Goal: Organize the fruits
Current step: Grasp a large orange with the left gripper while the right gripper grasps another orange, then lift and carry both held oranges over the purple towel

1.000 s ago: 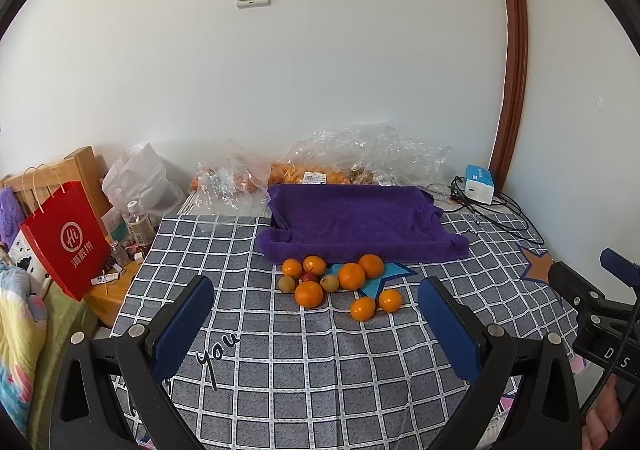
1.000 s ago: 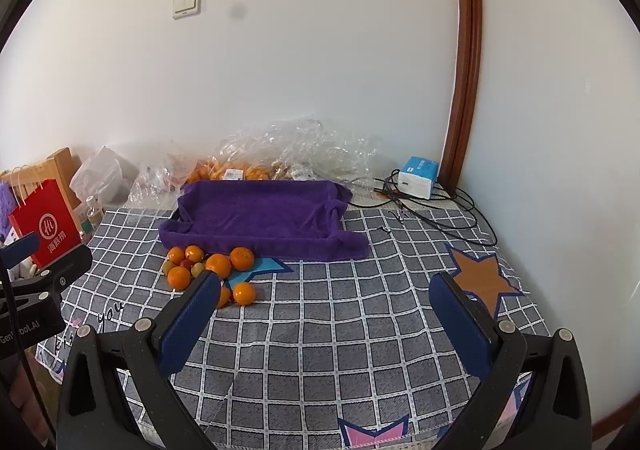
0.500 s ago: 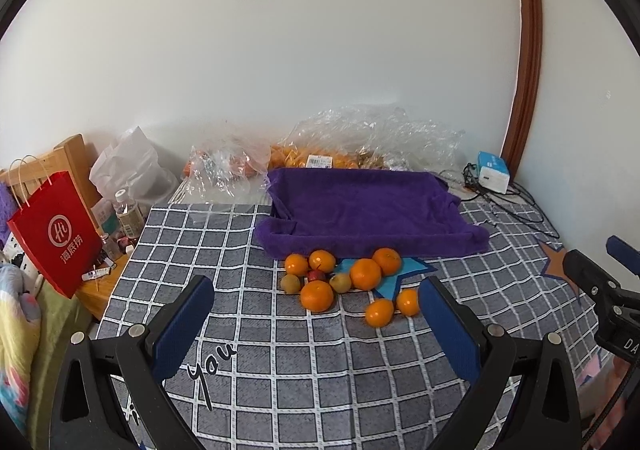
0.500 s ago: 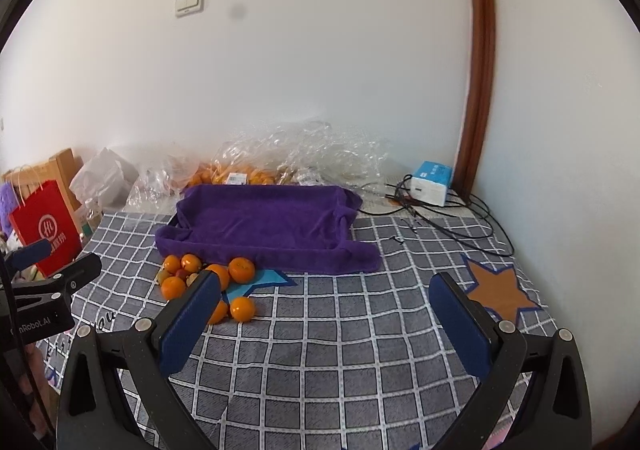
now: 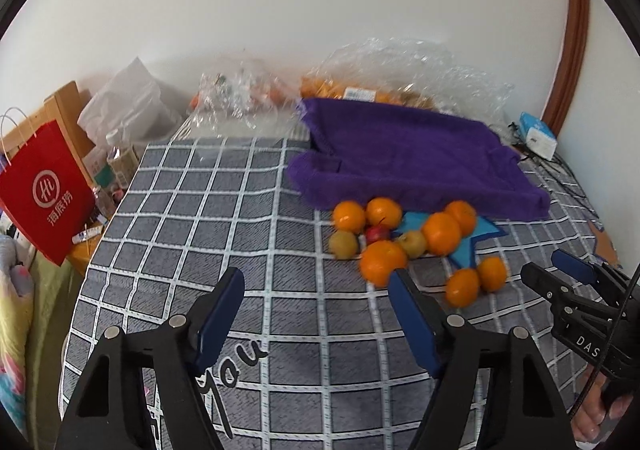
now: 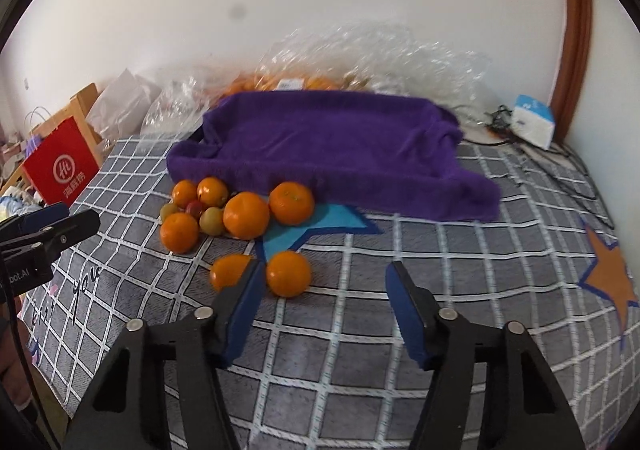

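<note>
Several oranges lie loose on the checked cover in front of a purple towel-lined tray (image 5: pixel 400 161) (image 6: pixel 328 145). Among them sit a small red fruit (image 5: pixel 377 234) (image 6: pixel 195 207) and two greenish fruits (image 5: pixel 343 244) (image 6: pixel 211 221). My left gripper (image 5: pixel 316 282) hovers over the cover just left of the nearest orange (image 5: pixel 382 262); its jaws are closing with nothing between them. My right gripper (image 6: pixel 326 272) is also closing on nothing. Its left finger stands between two front oranges (image 6: pixel 288 274) (image 6: pixel 230 272), and neither is gripped.
Clear plastic bags (image 5: pixel 380 89) holding more oranges lie behind the tray against the wall. A red paper bag (image 5: pixel 44 189) stands off the left edge, beside bottles and clutter. A blue-white box (image 6: pixel 534 121) and cables lie at the back right.
Both grippers have come down and forward towards the fruit pile, which now looks larger and closer. The jaws of both have narrowed from fully wide.
</note>
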Tool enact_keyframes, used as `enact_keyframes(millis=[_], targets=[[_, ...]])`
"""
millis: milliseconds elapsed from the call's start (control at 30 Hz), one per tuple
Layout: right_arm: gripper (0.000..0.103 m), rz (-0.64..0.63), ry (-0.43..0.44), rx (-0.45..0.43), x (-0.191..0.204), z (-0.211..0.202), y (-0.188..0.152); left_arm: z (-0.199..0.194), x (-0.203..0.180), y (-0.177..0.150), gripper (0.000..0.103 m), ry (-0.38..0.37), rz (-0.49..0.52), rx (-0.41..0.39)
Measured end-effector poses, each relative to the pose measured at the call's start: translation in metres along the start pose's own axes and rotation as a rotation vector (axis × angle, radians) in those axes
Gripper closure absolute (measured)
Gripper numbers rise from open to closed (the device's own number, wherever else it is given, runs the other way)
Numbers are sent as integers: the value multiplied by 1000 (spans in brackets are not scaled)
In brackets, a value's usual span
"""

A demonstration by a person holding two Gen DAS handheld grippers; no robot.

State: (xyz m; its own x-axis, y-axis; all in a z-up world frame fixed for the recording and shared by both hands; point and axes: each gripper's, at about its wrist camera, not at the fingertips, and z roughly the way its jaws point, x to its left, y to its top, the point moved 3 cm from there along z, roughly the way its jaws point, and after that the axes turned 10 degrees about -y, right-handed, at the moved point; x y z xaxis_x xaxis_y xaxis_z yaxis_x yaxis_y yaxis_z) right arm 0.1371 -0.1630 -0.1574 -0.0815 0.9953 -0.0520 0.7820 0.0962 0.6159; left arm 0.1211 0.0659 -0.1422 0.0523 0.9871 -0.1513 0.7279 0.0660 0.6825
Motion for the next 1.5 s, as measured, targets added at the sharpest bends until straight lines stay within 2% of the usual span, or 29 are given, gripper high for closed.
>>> enact_keyframes(millis=[100,233,333,367,433,533,733,800,867,967,1033,1133,1500], targets=[[52,8,35,45,6,18,-1,8,14,-4,30,-9,-22,13],[53,-3,57,76,9,36,-6,17,20,-9,30,-58,-38,25],[54,14,114,100,11,45,-9,25,17,-7,30,-104,-61,17],[56,22,124,100,12,47,-8,28,15,-6,30,-114,-67,18],[71,26,136,96,12,49,-6,35,10,-4,30,-126,-73,24],[70,28,110,76,6,44,-4,46,2,-2,30,-164,-76,51],[70,27,-4,17,-28,30,-4,69,-16,0,30,-211,-67,77],[70,24,-18,9,-39,29,-5,74,-23,-2,40,-226,-53,70],[70,28,-2,18,-45,34,-6,81,-28,-2,43,-222,-40,73],[70,20,19,50,-49,45,-8,88,-33,-4,60,-228,-29,85],[70,14,23,64,-49,51,-10,88,-35,-5,64,-206,-11,64],[70,42,47,71,-50,56,-11,89,-35,-6,65,-205,2,53],[70,49,37,44,-50,57,-13,90,-28,-4,64,-242,-43,50]])
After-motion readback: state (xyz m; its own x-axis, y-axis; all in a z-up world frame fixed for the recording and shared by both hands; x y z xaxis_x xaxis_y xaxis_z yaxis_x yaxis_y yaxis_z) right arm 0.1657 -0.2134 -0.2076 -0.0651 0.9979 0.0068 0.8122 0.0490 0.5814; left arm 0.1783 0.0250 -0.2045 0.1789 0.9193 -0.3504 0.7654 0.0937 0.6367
